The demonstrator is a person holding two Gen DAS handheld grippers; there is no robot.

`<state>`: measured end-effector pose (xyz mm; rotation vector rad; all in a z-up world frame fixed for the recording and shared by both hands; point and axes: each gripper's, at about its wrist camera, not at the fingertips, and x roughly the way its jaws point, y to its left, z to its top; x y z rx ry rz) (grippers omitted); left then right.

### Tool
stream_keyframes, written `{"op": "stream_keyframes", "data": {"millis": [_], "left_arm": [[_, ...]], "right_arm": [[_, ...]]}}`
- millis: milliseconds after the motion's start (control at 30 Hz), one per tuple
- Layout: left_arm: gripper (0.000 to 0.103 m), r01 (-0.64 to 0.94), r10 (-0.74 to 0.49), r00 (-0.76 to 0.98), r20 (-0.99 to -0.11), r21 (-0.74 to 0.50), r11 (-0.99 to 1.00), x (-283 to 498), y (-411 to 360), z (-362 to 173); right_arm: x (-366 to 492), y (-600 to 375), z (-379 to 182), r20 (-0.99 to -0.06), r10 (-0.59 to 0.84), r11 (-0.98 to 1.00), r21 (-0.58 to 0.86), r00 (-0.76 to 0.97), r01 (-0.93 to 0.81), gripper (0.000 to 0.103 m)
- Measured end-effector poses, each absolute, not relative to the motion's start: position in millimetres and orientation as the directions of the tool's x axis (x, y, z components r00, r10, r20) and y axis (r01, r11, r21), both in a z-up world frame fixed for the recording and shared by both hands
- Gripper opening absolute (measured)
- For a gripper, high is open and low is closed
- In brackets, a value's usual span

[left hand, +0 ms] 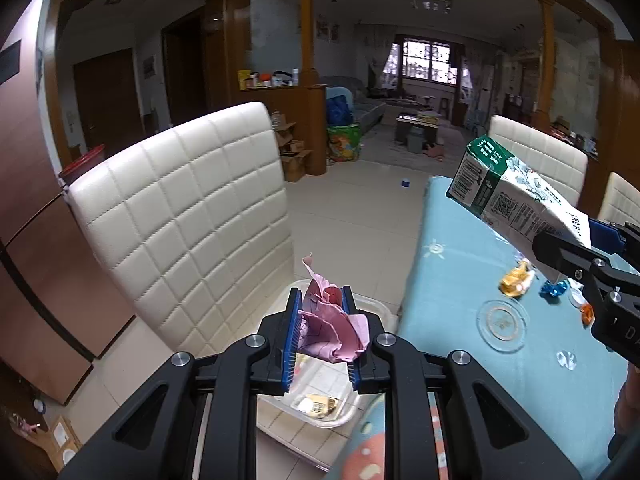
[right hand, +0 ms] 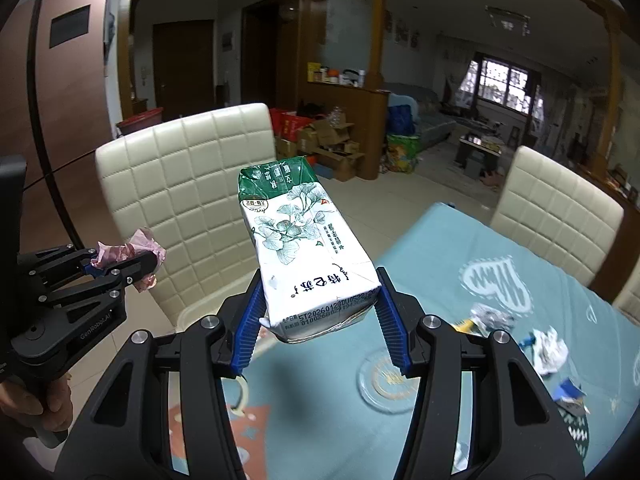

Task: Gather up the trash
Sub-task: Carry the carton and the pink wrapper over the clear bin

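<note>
My left gripper (left hand: 322, 322) is shut on a crumpled pink paper (left hand: 332, 328) and holds it above a clear plastic bin (left hand: 320, 404) that stands on the floor beside the table. It also shows in the right wrist view (right hand: 124, 264). My right gripper (right hand: 320, 316) is shut on a green and white tissue pack (right hand: 304, 248) and holds it in the air over the blue tablecloth (right hand: 480, 280). The pack also shows in the left wrist view (left hand: 516, 196). Loose wrappers (right hand: 548, 348) lie on the table at the right.
A cream padded chair (left hand: 180, 216) stands at the table's left, close to the bin. Two more cream chairs (right hand: 556, 216) stand at the far side. A round glass dish (left hand: 502, 324) sits on the cloth. The bin holds a few scraps (left hand: 320, 404).
</note>
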<state>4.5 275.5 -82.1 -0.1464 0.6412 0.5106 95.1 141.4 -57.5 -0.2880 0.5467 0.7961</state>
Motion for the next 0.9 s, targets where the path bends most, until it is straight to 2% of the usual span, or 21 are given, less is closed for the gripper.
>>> {"op": "stream_keyframes", "data": {"millis": [900], "left_arm": [[0.02, -0.599, 0.487, 0.614, -0.622, 0.034, 0.8, 22, 322, -95]], "right_arm": [[132, 208, -64, -0.569, 0.682, 0.557, -0.005, 0.46, -0.831, 0.055]]}}
